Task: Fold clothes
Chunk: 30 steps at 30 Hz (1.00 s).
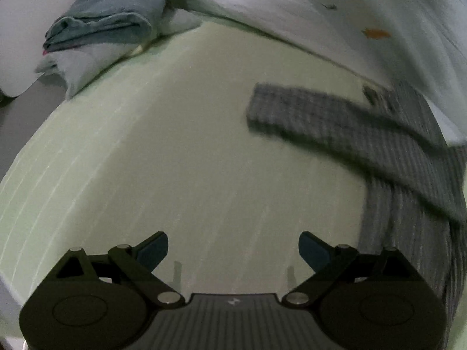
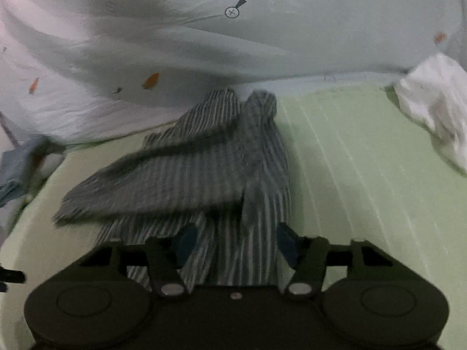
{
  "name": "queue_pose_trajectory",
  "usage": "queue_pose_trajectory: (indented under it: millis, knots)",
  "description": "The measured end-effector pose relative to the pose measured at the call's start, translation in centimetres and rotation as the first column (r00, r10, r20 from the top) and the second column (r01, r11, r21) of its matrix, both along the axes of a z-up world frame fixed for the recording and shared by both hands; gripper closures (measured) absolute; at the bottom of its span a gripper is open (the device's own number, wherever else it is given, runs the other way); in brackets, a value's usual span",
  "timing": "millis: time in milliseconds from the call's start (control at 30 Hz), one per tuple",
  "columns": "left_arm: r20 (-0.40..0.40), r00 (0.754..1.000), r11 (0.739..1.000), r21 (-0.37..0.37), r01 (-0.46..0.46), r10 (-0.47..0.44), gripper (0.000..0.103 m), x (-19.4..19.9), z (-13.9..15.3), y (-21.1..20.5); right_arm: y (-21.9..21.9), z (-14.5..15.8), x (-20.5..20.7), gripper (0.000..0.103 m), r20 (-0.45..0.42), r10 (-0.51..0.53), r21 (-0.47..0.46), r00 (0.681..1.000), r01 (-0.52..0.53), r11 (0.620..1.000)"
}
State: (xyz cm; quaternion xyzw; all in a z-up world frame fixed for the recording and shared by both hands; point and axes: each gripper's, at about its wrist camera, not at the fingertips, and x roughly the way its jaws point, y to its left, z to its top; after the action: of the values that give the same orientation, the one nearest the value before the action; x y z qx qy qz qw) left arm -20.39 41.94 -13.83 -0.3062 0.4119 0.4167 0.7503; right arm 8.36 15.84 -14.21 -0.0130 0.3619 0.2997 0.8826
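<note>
A grey striped garment [image 2: 210,169] lies crumpled on the pale green striped sheet [image 2: 350,160], one sleeve stretched out to the left. In the right wrist view it runs down between the fingers of my right gripper [image 2: 236,243], whose jaws stand apart with the cloth between them, not pinched. In the left wrist view the same garment [image 1: 394,151] lies at the right, its sleeve pointing left. My left gripper [image 1: 233,252] is open and empty over bare sheet [image 1: 175,160], left of the garment.
A folded blue-grey garment on a white one [image 1: 108,23] sits at the back left. A white quilt with small prints [image 2: 233,43] is bunched along the back. A crumpled white cloth [image 2: 435,102] lies at the right.
</note>
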Motion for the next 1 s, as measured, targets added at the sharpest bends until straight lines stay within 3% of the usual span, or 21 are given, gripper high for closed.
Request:
queue_pose_trajectory:
  millis: [133,267,367,400,500,600,667,733,833,1000]
  knots:
    - [0.021,1.0,1.0,0.003,-0.003,0.003,0.009,3.1,-0.8,5.3,4.0,0.1,5.4,0.056,0.023,-0.011,-0.027,1.0,0.012,1.0]
    - [0.003,1.0,1.0,0.018,0.015,-0.015,0.009,6.9,-2.3,9.3,7.5,-0.9,9.9,0.056,0.019,-0.028,-0.079,0.999,0.03,0.996]
    - [0.022,0.999,1.0,0.003,0.025,-0.025,0.009,8.9,-3.4,10.9,9.2,-1.9,12.6,0.06,-0.002,-0.046,-0.114,0.999,0.045,0.992]
    - [0.026,0.999,1.0,-0.001,0.026,-0.026,0.009,9.3,-3.7,11.1,9.4,-2.2,13.2,0.066,-0.01,-0.048,-0.117,0.999,0.047,0.992]
    - [0.009,0.999,0.999,0.016,0.04,-0.04,0.015,10.6,-4.6,11.1,9.6,-2.8,13.9,0.071,-0.021,-0.065,-0.116,0.998,0.062,0.991]
    - [-0.036,0.997,0.991,0.105,0.078,-0.074,0.037,11.1,-4.8,9.7,9.3,-3.2,14.1,0.086,-0.03,-0.085,-0.095,0.996,0.082,0.992]
    - [-0.028,0.995,0.987,0.132,0.094,-0.091,0.067,11.1,-4.7,9.1,9.1,-3.3,14.3,0.092,-0.035,-0.083,-0.077,0.996,0.08,0.994]
    - [0.017,0.996,0.99,0.109,0.089,-0.091,0.087,10.9,-4.5,9.1,8.9,-3.1,14.4,0.098,-0.032,-0.078,-0.055,0.996,0.076,0.996]
    - [0.049,0.997,0.993,0.108,0.051,-0.057,0.092,10.9,-3.5,9.4,8.5,-2.1,14.3,0.099,-0.019,-0.077,-0.006,0.997,0.077,0.997]
    - [0.128,0.99,0.97,0.243,0.02,-0.053,0.093,10.8,1.9,9.1,7.6,0.2,14.6,0.099,-0.002,-0.077,0.103,0.997,0.077,0.992]
